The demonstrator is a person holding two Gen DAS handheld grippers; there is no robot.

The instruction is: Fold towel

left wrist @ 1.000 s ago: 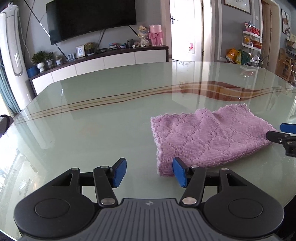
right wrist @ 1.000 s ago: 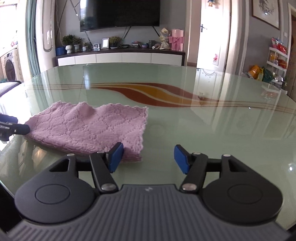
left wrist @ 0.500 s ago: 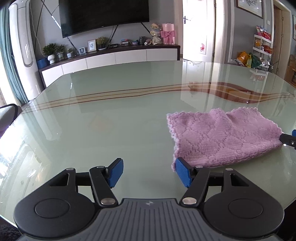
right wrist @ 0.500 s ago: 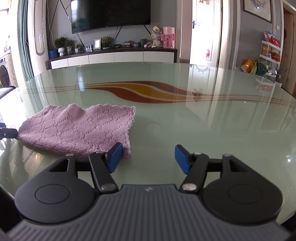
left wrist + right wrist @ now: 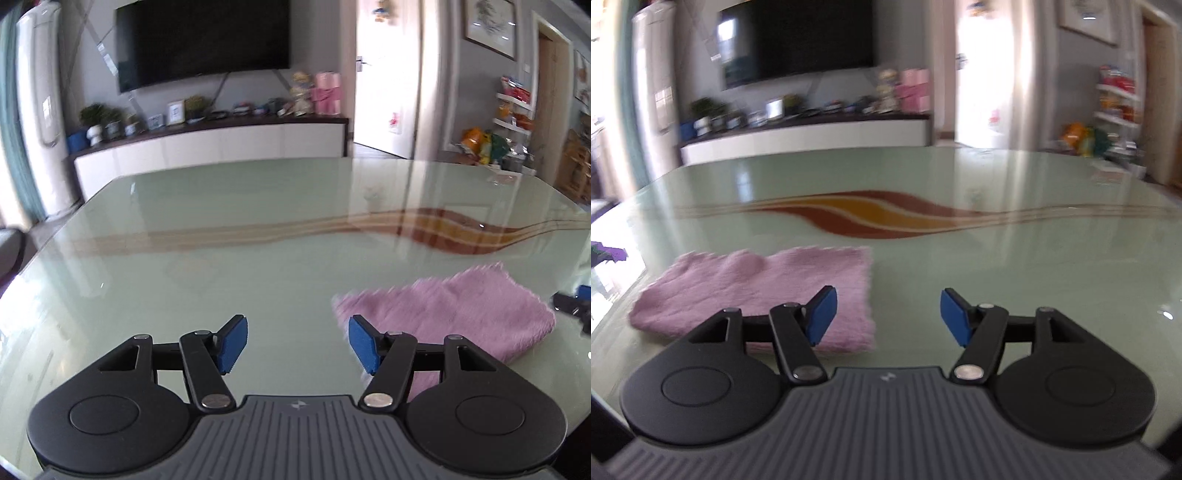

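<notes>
The pink towel lies folded over on the glass table, near the edge closest to me. In my left view it sits to the right of my fingers, its near left corner passing behind my right-hand blue pad. In my right view the same towel spreads to the left, its right edge running down behind my left-hand pad; its top surface is slightly rumpled, with a soft hump near the far side.

My left gripper has its fingers well apart, with only bare glass in the gap between them. Nothing is clamped, and the pads press on nothing. My right gripper stands the same way: fingers spread wide, open table showing between them, no cloth pinched. Whether either pad brushes the towel's edge I cannot tell; the cloth looks to lie below and behind them.

At the far right edge of my left view, the dark tip of my other gripper shows just beyond the towel's right corner.

A brown and orange wave pattern crosses the table beyond the towel. Past the table stand a low white cabinet, a dark television on the wall and a white door.
</notes>
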